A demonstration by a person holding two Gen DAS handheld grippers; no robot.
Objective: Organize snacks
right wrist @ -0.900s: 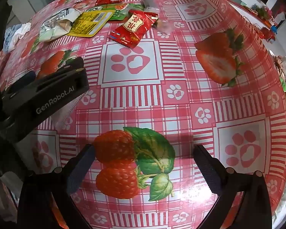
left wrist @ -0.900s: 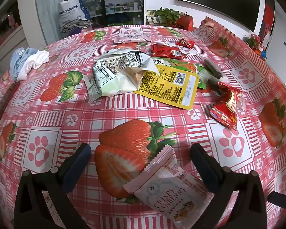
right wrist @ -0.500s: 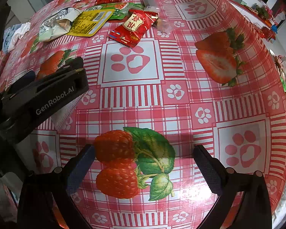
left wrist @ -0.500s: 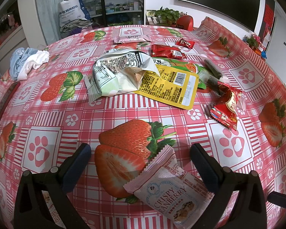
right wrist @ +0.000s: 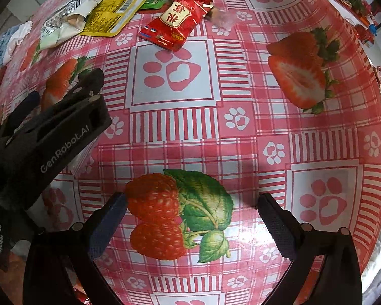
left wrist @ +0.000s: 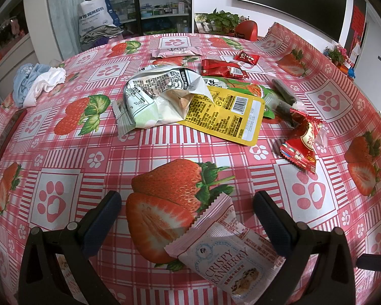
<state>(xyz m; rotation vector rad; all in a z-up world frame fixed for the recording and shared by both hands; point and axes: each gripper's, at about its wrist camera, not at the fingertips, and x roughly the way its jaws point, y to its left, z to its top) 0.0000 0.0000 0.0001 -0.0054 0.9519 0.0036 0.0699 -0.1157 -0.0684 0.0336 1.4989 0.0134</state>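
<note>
- My left gripper (left wrist: pixel 186 211) stands wide, with nothing pressed between its fingers; it hangs tilted over the table (left wrist: pixel 63 157) with the strawberry-and-paw cloth.
- A pink-and-white cranberry crisp packet (left wrist: pixel 223 251) lies flat on the cloth between those fingers, touching neither one that I can see.
- My right gripper (right wrist: pixel 191 212) is also spread wide and empty, pointing straight down at a printed raspberry on bare cloth.
- From the right wrist view, the left gripper's black body sits just beside, at the left edge.
- Farther out, the other snacks lie in a loose heap: a crumpled silver-and-green bag (left wrist: pixel 160 96) overlapping a flat yellow pouch (left wrist: pixel 228 117), with a green packet (left wrist: pixel 243 89) under the pouch's far edge.
- A red wrapped snack (left wrist: pixel 303 142) lies apart to the right of the heap, near two dark stick packets (left wrist: pixel 284 94).
- Beyond are a red packet (left wrist: pixel 222 68), a small red candy (left wrist: pixel 246 56) and a pink packet (left wrist: pixel 176 52).
- A bundle of blue and white cloths (left wrist: pixel 35 81) sits at the left edge of the table.
</note>
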